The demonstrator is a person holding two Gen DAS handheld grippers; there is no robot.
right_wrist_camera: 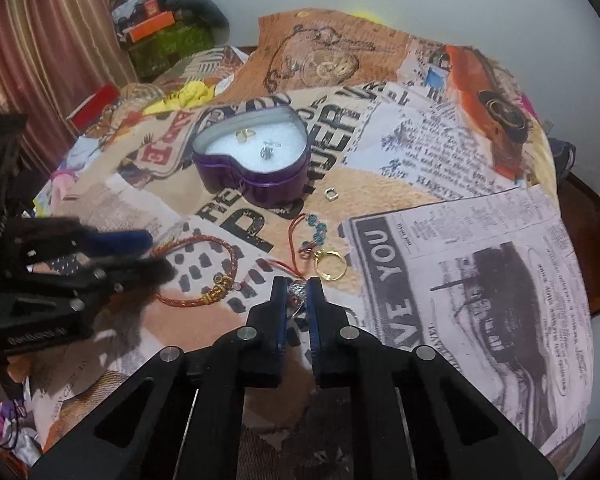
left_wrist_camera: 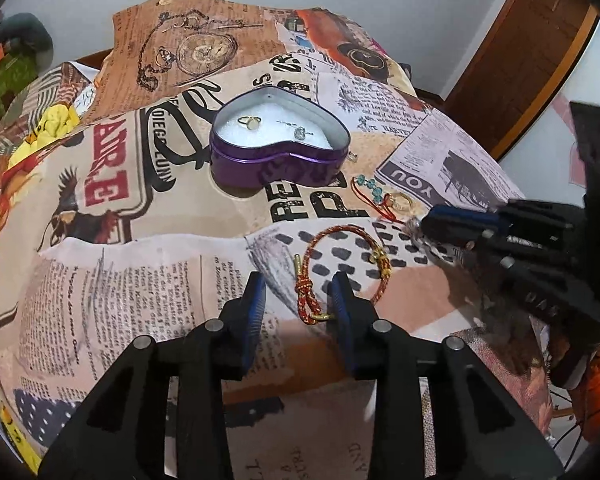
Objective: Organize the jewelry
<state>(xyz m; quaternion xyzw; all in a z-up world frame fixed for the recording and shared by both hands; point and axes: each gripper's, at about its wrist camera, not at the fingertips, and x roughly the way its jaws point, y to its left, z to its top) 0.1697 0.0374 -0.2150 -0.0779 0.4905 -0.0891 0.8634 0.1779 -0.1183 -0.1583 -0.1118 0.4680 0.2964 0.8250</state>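
Observation:
A purple heart-shaped tin with white padding holds a gold ring and a silver piece. My left gripper is open around the knotted end of a red-and-gold cord bracelet lying on the cloth. My right gripper is shut on a small silver ring. A red string bracelet with teal beads, a gold ring and a small square ring lie on the cloth near the tin.
The table is covered with a newspaper-print cloth. A green box with orange items stands at the far left by a striped curtain. A wooden door frame is at the right.

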